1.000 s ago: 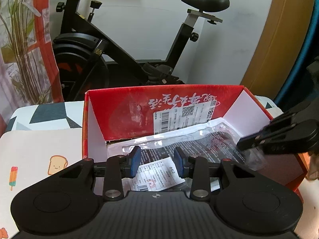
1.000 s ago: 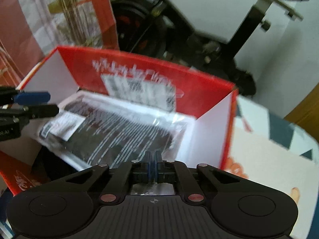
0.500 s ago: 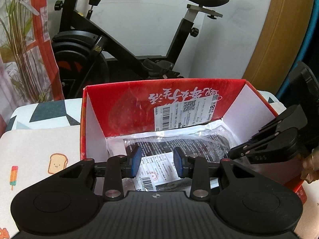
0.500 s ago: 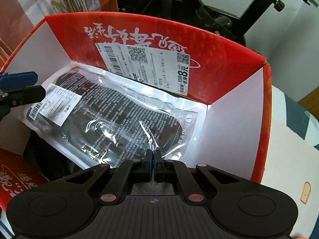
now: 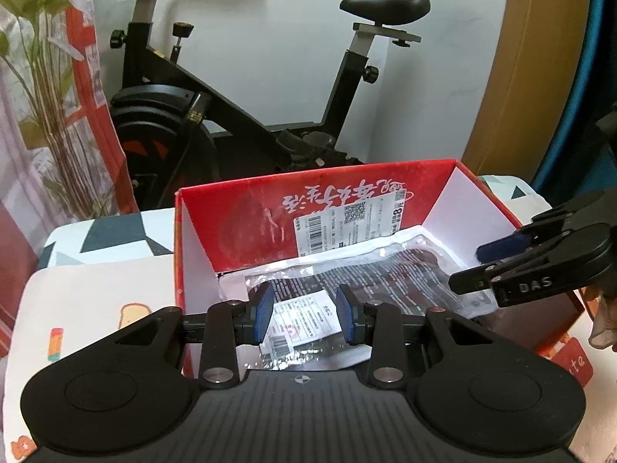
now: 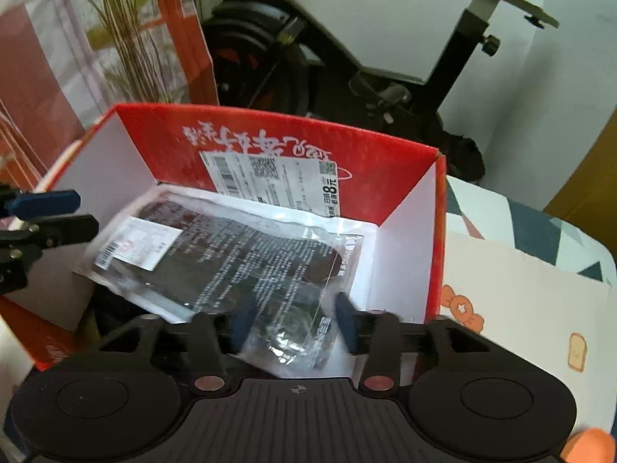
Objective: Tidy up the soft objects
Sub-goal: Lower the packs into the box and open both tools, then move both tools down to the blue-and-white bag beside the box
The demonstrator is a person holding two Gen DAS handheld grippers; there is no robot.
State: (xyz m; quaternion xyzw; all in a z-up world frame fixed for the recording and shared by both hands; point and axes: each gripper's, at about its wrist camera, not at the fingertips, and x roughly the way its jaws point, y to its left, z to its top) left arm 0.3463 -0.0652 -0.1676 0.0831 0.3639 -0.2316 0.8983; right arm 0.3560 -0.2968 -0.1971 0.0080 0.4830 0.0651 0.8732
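A clear plastic packet (image 6: 246, 254) of dark fabric lies inside the red cardboard box (image 6: 308, 142) on the tabletop (image 6: 520, 289). The right hand-held gripper (image 6: 295, 322) is opening over its near end. The left hand-held gripper (image 5: 304, 318) hovers spread, gripping nothing.

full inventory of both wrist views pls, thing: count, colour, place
box: 1, red outside, white inside, open-topped, on the table.
plastic-wrapped package: 1, clear wrap over dark contents, white label, lying inside the box.
shipping label: 1, white, on the box's far inner wall.
table cover: 1, pale with cartoon prints, under the box.
exercise bike: 1, black, behind the table.
plant: 1, green stems, far left.
left claw: 1, black with blue pads, open above the package's label end.
right claw: 1, black with blue pads, jaws opening, package's near corner between them.
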